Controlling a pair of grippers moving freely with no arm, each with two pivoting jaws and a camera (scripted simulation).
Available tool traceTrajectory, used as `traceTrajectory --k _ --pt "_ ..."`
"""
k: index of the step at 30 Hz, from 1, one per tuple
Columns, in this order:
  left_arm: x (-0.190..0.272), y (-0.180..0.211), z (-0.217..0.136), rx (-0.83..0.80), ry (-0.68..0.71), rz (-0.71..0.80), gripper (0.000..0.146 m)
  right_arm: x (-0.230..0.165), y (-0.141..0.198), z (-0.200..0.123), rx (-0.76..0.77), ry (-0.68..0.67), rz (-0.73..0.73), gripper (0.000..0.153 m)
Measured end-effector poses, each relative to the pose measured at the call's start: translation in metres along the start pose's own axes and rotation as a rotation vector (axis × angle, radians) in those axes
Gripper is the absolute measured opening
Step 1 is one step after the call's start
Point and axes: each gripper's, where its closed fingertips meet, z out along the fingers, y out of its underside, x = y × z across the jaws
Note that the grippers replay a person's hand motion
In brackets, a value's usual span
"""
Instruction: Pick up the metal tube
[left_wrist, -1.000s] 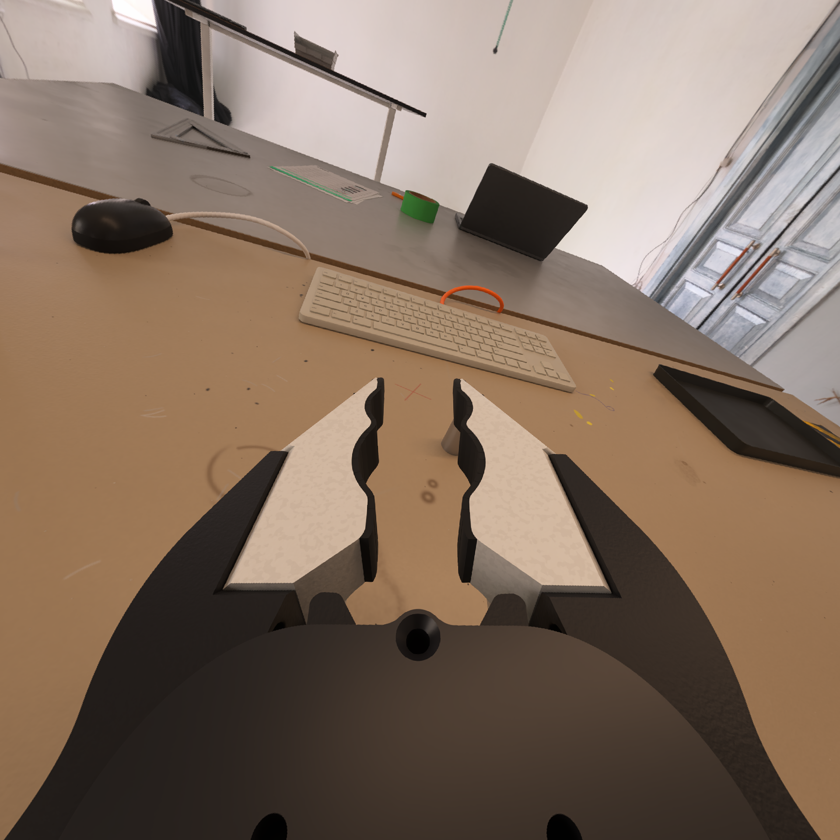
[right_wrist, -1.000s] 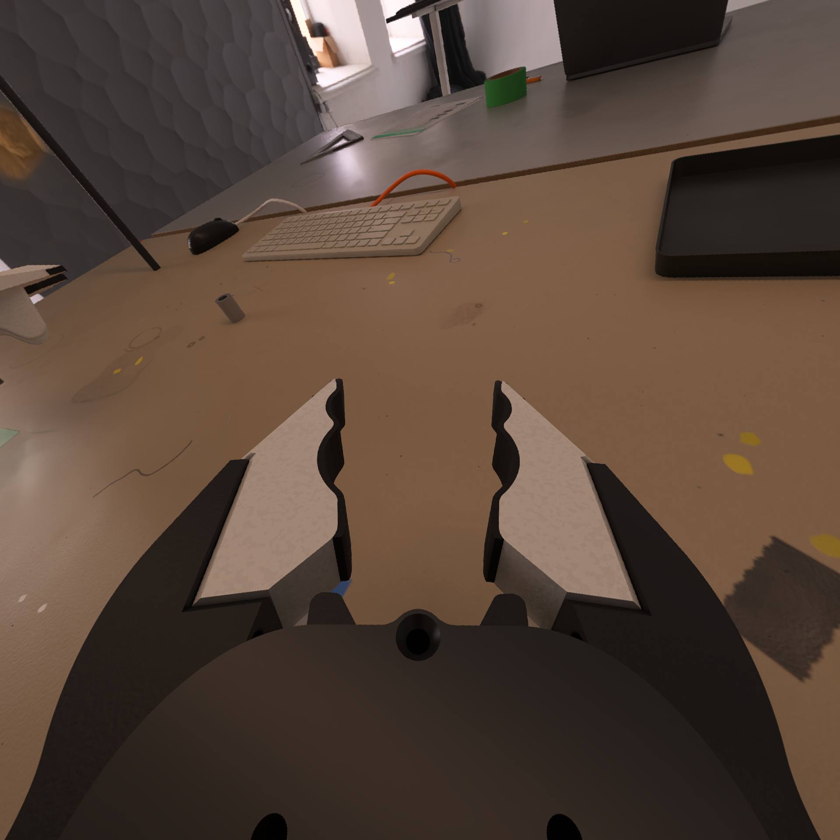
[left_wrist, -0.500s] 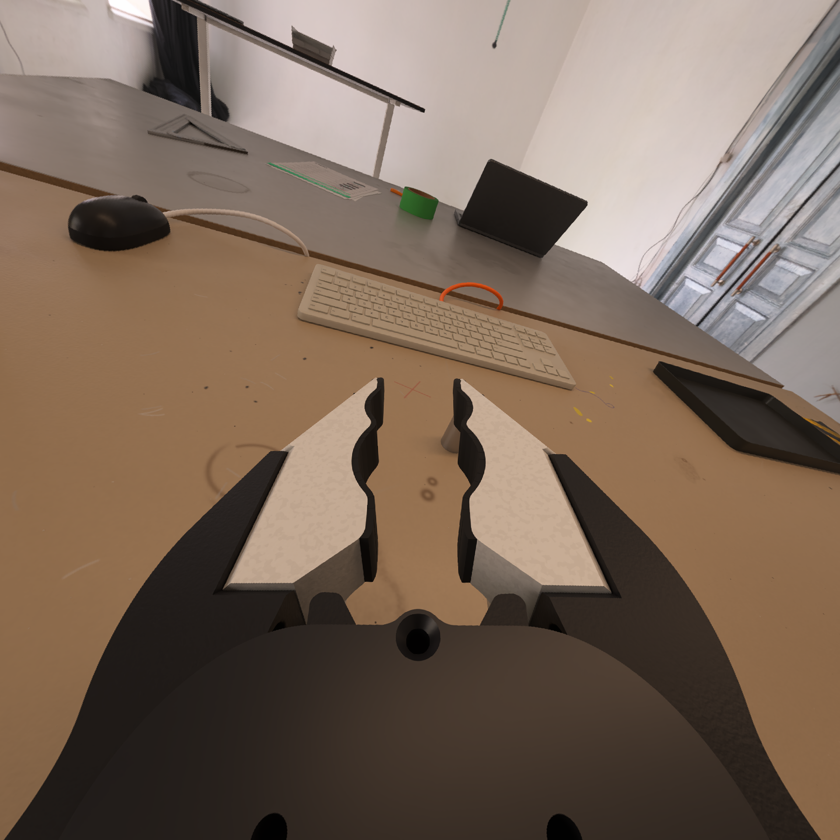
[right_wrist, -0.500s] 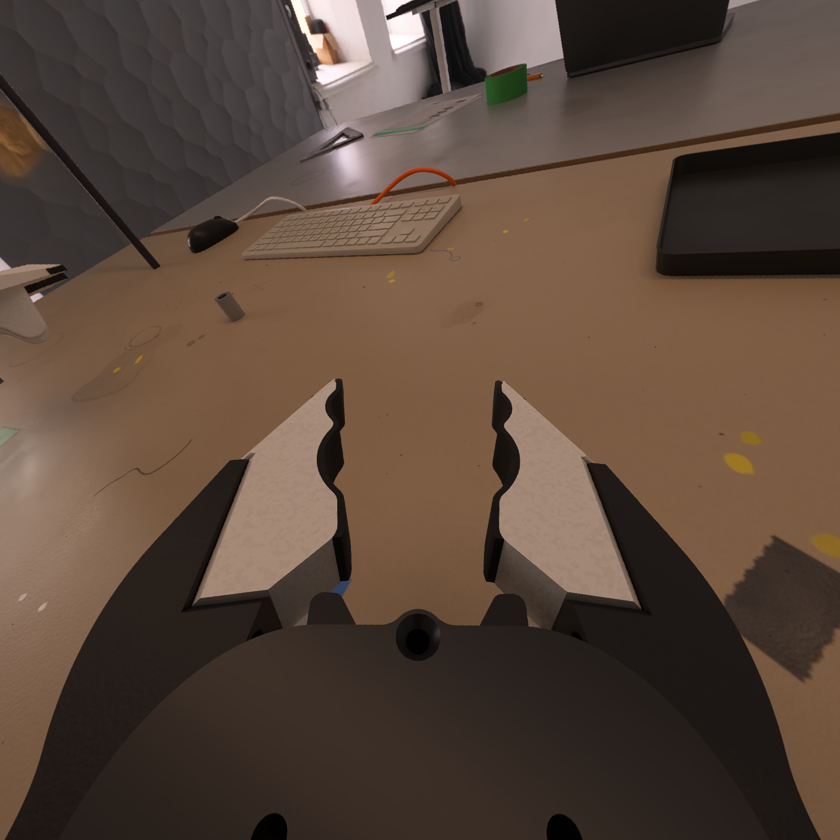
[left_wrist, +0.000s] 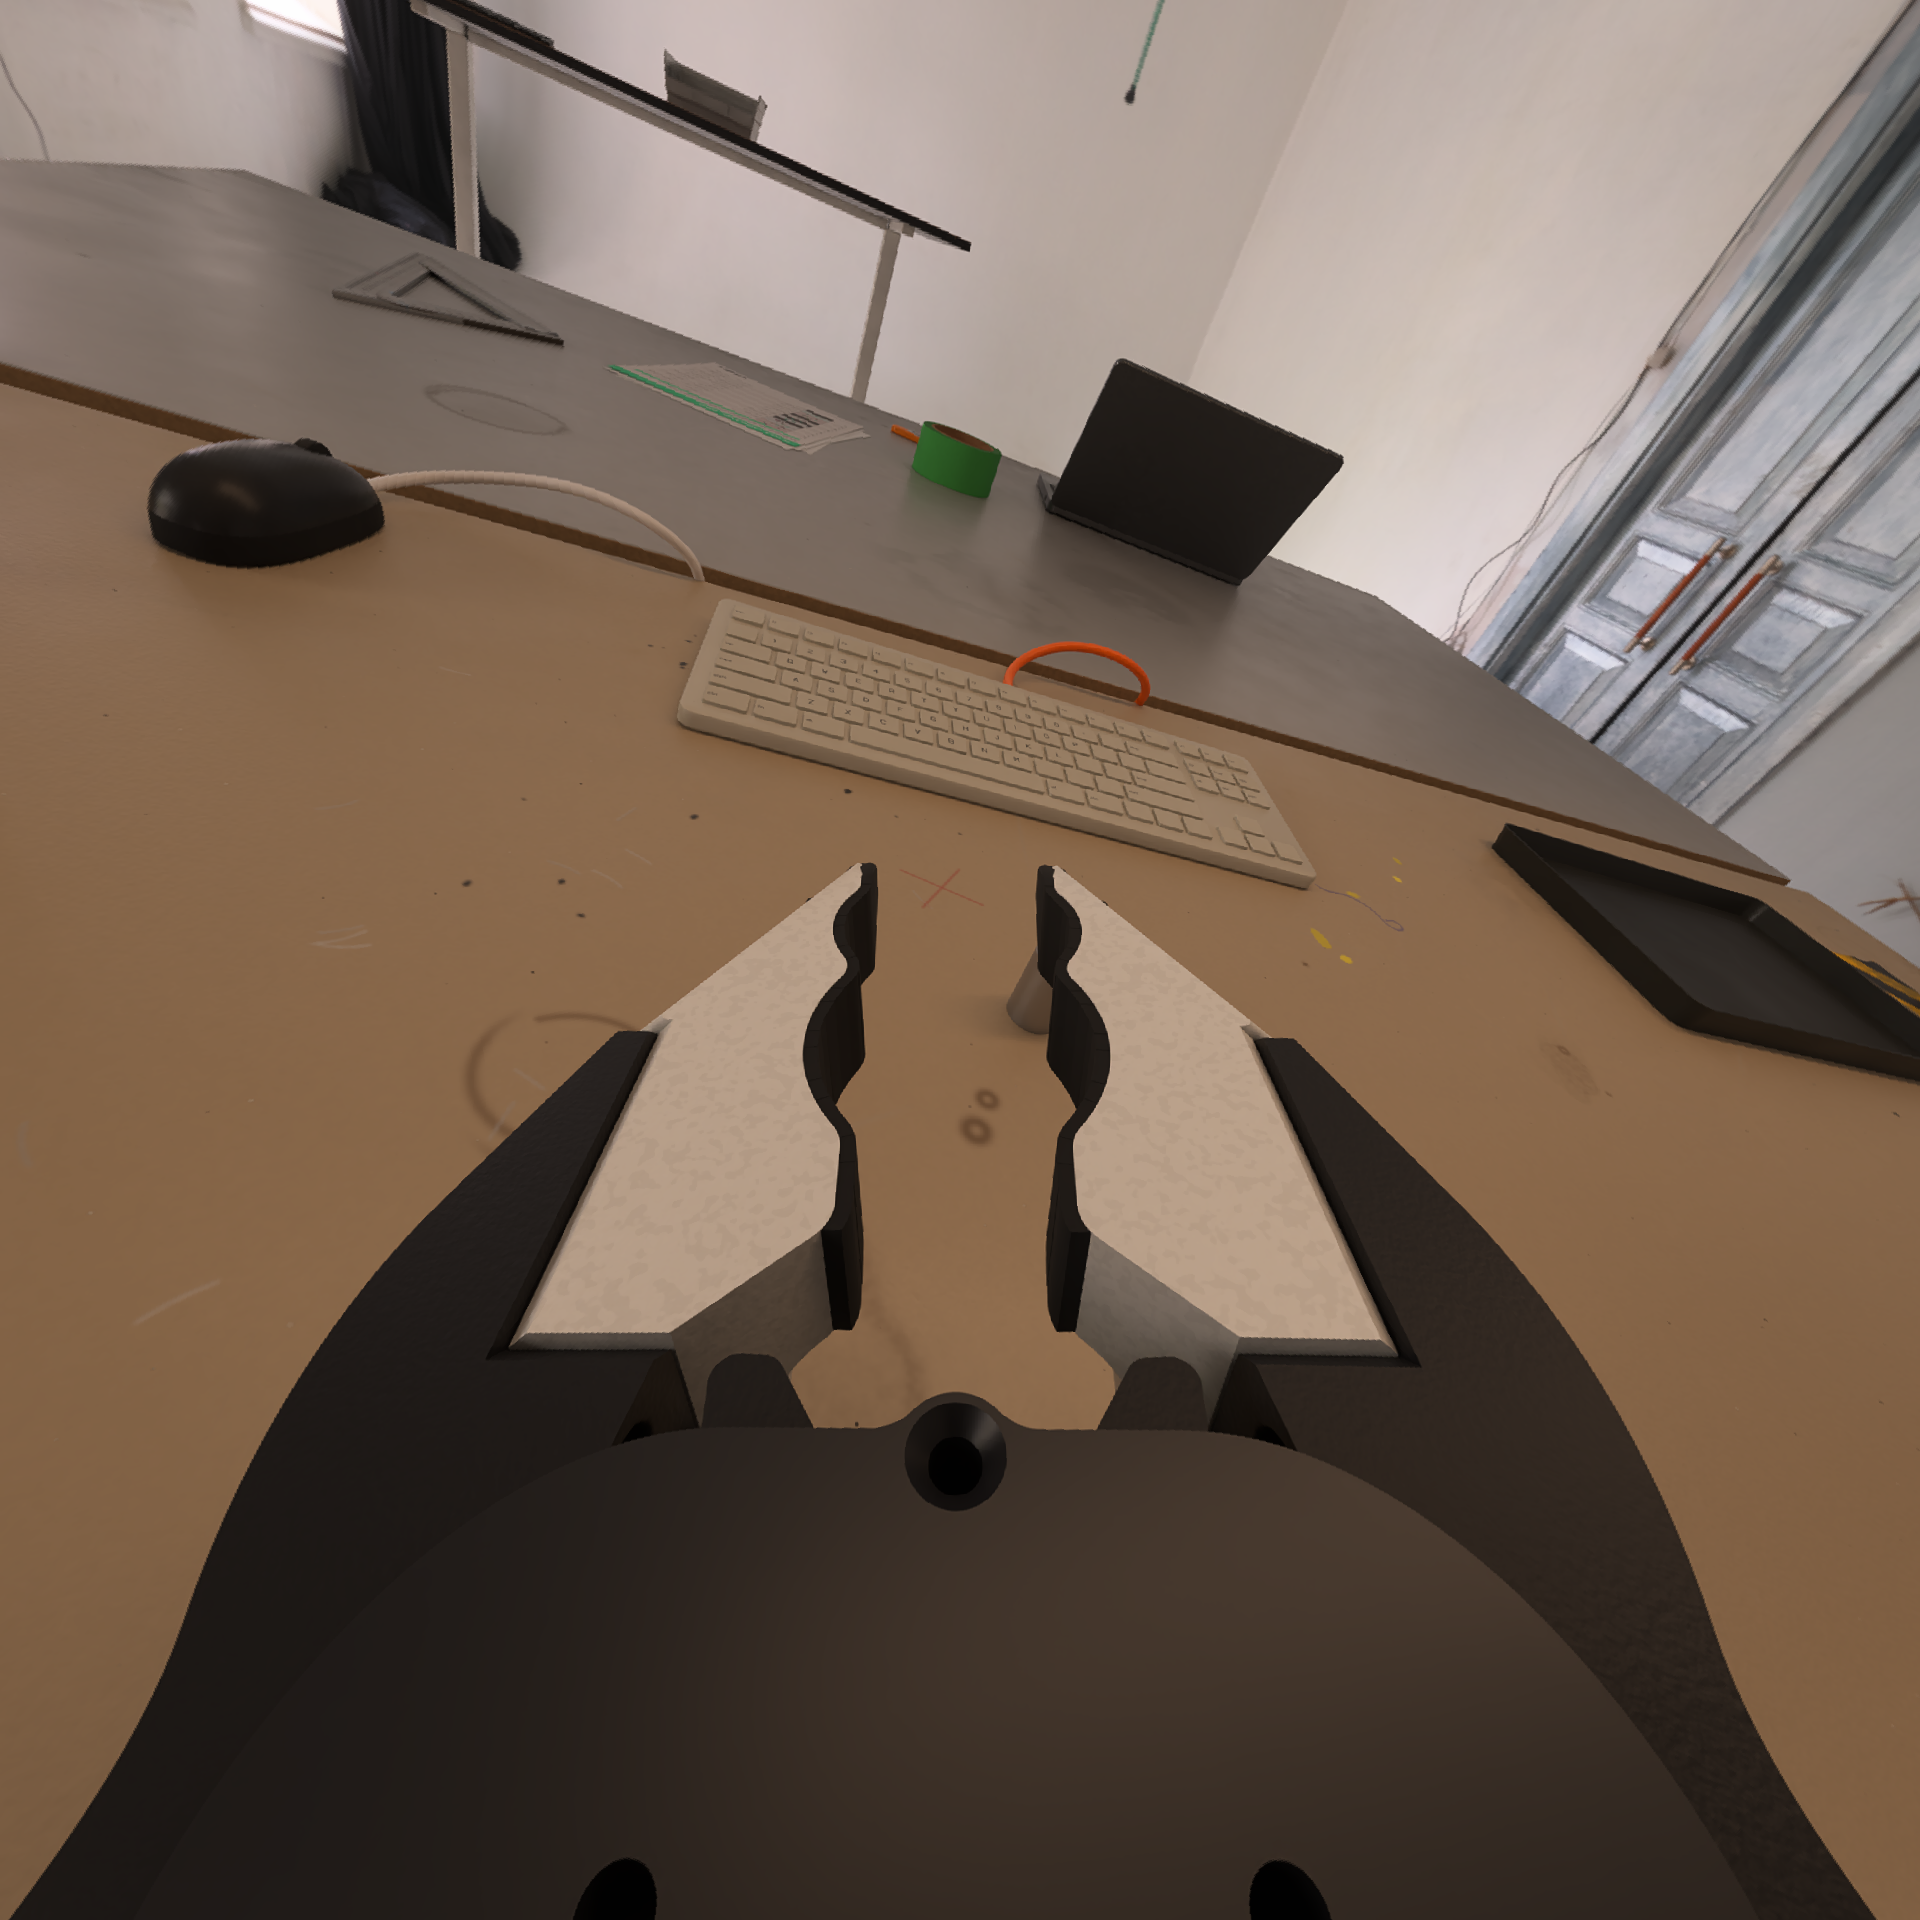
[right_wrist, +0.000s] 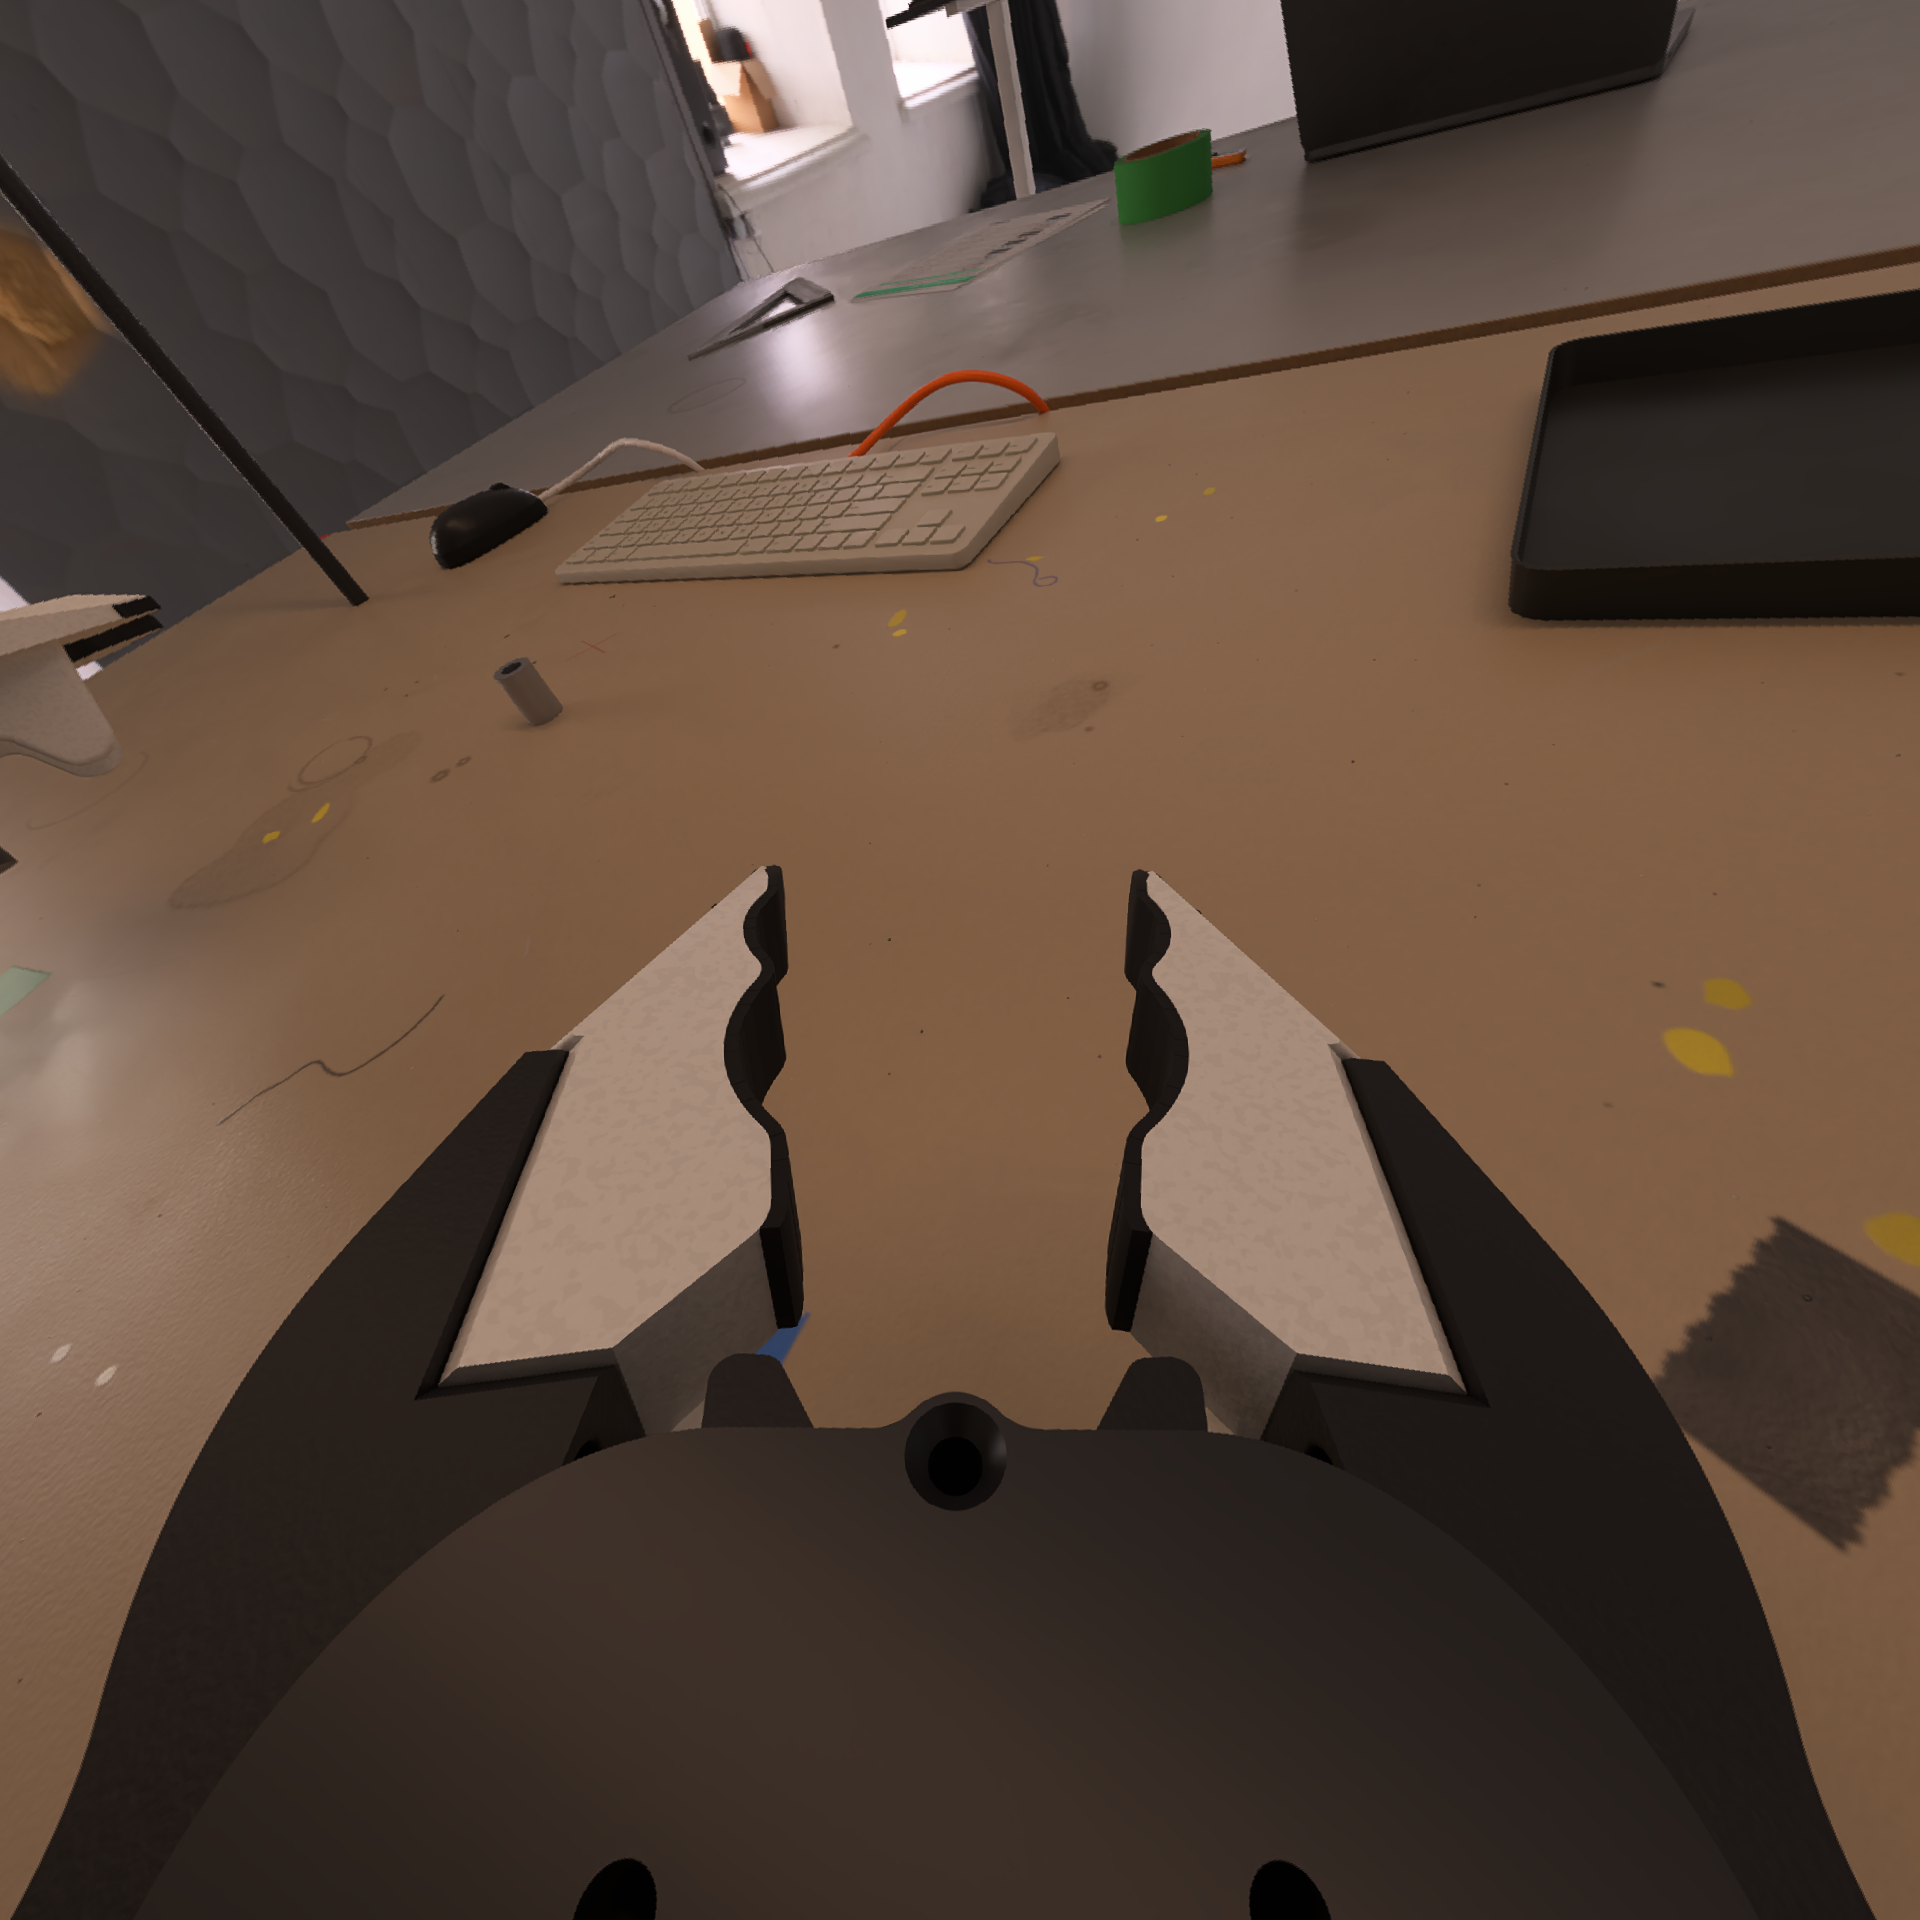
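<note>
The metal tube (right_wrist: 529, 690) is a short grey cylinder that stands on the brown table, far to the left in the right wrist view. In the left wrist view only its lower part (left_wrist: 1029, 1000) shows, just beyond and mostly behind my right finger. My left gripper (left_wrist: 956, 883) is open and empty, with a narrow gap, low over the table, and the tube is slightly right of that gap. My right gripper (right_wrist: 956, 883) is open wider and empty, far from the tube. The left gripper's fingertips (right_wrist: 99, 623) show at the left edge of the right wrist view.
A white keyboard (left_wrist: 987, 743) and a black mouse (left_wrist: 260, 501) lie beyond the tube. A black tray (right_wrist: 1725, 468) sits at the right. A grey table behind holds a laptop (left_wrist: 1184, 468) and a green tape roll (left_wrist: 956, 457).
The left wrist view has shifted very slightly, with the far objects a little higher in the picture. The tube and the right gripper have not moved.
</note>
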Motion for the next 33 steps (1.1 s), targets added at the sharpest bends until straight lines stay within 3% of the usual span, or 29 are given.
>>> traceTrajectory --k 33 --pt "-0.0015 0.0 0.0004 -0.002 0.0 -0.011 0.031 -0.0003 0.0016 0.0012 -0.008 -0.005 0.005 0.066"
